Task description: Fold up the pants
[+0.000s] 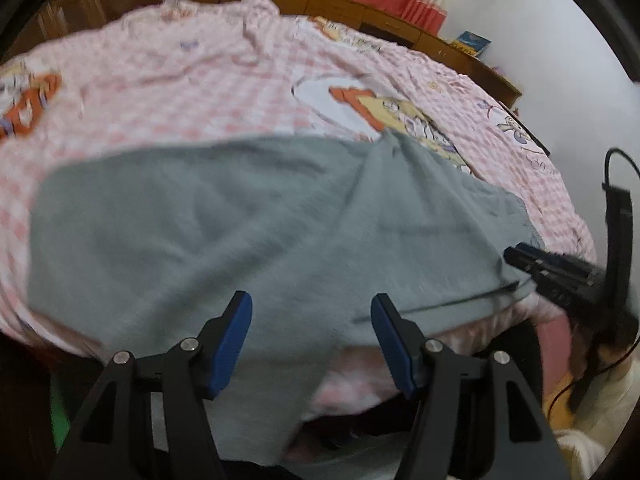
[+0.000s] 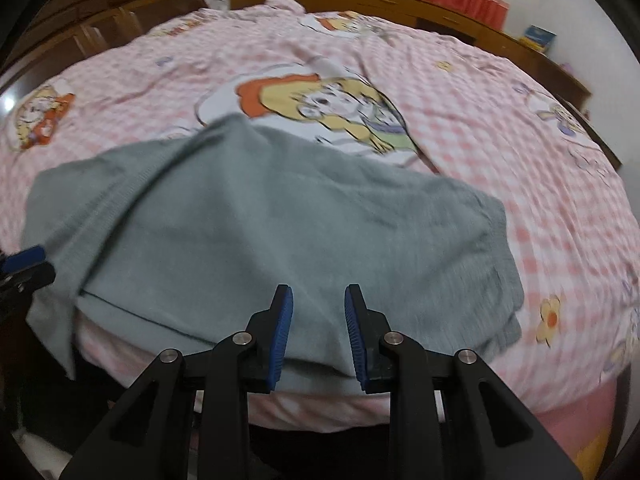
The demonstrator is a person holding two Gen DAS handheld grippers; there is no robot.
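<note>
The grey-green knit pants (image 2: 256,232) lie spread across the near part of the bed covered in a pink-and-white checked cartoon-print sheet (image 2: 520,160), one leg hanging over the near edge; the left gripper (image 1: 311,316) hovers above that near edge with its blue-padded fingers (image 1: 236,328) spread wide and empty; the right gripper (image 2: 319,312) stands narrower but parted, over the hem, holding nothing. No writing can be read; both views are blurred. The left wrist view shows the right gripper from the side at the pants' right corner, whether it touches the cloth I cannot tell; the right wrist view shows the whole cartoon figure and a blue box (image 2: 540,38) on the wooden ledge (image 2: 440,8).
</note>
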